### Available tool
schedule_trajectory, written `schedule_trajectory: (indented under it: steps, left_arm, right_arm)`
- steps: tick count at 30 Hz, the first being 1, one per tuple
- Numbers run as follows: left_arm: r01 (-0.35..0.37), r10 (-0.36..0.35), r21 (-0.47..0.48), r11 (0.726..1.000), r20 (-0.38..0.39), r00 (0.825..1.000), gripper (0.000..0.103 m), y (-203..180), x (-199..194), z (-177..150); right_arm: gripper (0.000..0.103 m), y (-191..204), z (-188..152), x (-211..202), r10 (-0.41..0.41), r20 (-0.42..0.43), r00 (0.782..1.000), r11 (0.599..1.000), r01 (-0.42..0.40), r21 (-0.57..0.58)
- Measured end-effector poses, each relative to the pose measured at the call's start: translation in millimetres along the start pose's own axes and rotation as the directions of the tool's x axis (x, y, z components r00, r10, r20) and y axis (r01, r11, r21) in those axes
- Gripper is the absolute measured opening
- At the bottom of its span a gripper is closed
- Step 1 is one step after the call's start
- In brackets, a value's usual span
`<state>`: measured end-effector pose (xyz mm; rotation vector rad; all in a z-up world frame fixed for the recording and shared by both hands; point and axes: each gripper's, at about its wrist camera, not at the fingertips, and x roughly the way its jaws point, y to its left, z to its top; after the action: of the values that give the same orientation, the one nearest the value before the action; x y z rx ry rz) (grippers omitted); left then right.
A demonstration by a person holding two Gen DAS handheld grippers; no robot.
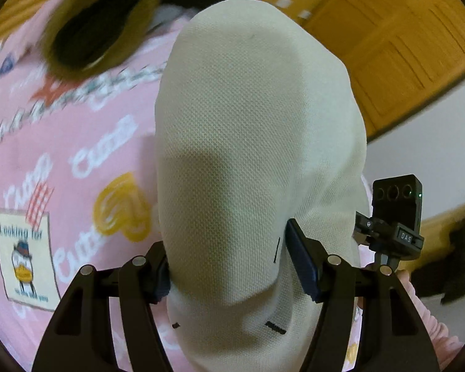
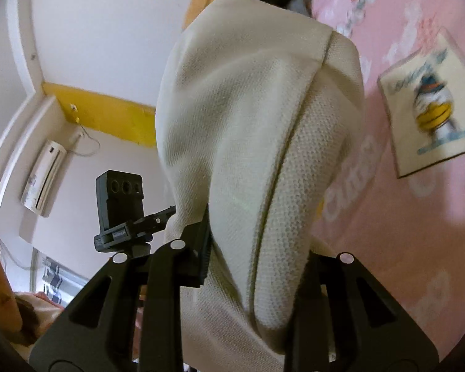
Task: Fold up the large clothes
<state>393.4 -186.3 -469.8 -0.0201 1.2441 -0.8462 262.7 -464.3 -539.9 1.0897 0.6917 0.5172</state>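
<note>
Both grippers clamp one cream garment above a pink bedsheet.

In the left wrist view, the left gripper [image 1: 229, 274] pinches the cream knit garment [image 1: 257, 142] between its pads, the cloth rising toward 12 o'clock over the pink printed sheet [image 1: 71, 155]; wooden doors [image 1: 396, 49] sit at 2 o'clock. The right gripper [image 2: 257, 257] likewise grips bunched cloth, with an air conditioner [image 2: 43, 176] at 9 o'clock.
</note>
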Motion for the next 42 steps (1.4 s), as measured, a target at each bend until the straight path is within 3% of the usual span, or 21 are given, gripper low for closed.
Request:
schedule_trajectory:
  steps: [6, 9, 11, 14, 19, 21, 26, 30, 32, 36, 39, 40, 42]
  left_arm:
    - [0.078, -0.075, 0.163, 0.983, -0.024, 0.997, 0.062, -119, 1, 14]
    - [0.172, -0.152, 0.259, 0.95, -0.095, 0.984, 0.062, -187, 36, 20]
    - [0.224, -0.19, 0.297, 0.928, -0.14, 0.972, 0.062, -223, 62, 22]
    - [0.297, -0.229, 0.366, 0.882, -0.219, 0.949, 0.062, -287, 120, 17]
    - [0.367, -0.21, 0.438, 0.821, -0.367, 0.906, 0.062, -377, 242, -2]
    - [0.384, -0.186, 0.447, 0.808, -0.424, 0.886, 0.062, -399, 289, -8]
    - [0.389, -0.112, 0.468, 0.793, -0.516, 0.849, 0.062, -420, 394, -24]
    - [0.389, -0.092, 0.428, 0.816, -0.568, 0.818, 0.063, -406, 446, -25]
    - [0.421, -0.132, 0.381, 0.823, -0.593, 0.794, 0.064, -393, 460, -20]
    - [0.446, -0.151, 0.351, 0.823, -0.622, 0.768, 0.066, -380, 469, -16]
    - [0.441, -0.129, 0.394, 0.807, -0.611, 0.781, 0.064, -373, 459, -11]
    - [0.43, -0.114, 0.418, 0.8, -0.598, 0.793, 0.061, -373, 452, -9]
    - [0.404, -0.09, 0.454, 0.794, -0.57, 0.817, 0.053, -371, 437, -2]
  right_arm:
    - [0.024, 23, -7, -114, -0.058, 0.175, 0.983, 0.997, 0.065, -0.034]
    - [0.024, 24, -27, -190, -0.13, 0.265, 0.955, 0.987, 0.149, -0.054]
    - [0.024, 17, -42, -243, -0.203, 0.327, 0.923, 0.972, 0.231, -0.051]
    - [0.024, -11, -59, -303, -0.273, 0.39, 0.88, 0.956, 0.293, 0.008]
    - [0.024, -92, -85, -385, -0.435, 0.446, 0.782, 0.9, 0.385, 0.203]
    - [0.024, -128, -93, -403, -0.469, 0.452, 0.759, 0.882, 0.379, 0.279]
    - [0.024, -210, -98, -415, -0.584, 0.404, 0.704, 0.805, 0.44, 0.397]
    - [0.023, -244, -98, -413, -0.598, 0.394, 0.698, 0.791, 0.435, 0.43]
    - [0.023, -248, -96, -410, -0.609, 0.394, 0.689, 0.785, 0.452, 0.423]
    - [0.023, -243, -97, -408, -0.635, 0.368, 0.679, 0.765, 0.49, 0.417]
    - [0.028, -225, -105, -422, -0.631, 0.363, 0.686, 0.767, 0.477, 0.43]
    - [0.038, -219, -105, -429, -0.639, 0.363, 0.678, 0.759, 0.483, 0.435]
    - [0.046, -217, -114, -441, -0.671, 0.365, 0.645, 0.735, 0.515, 0.441]
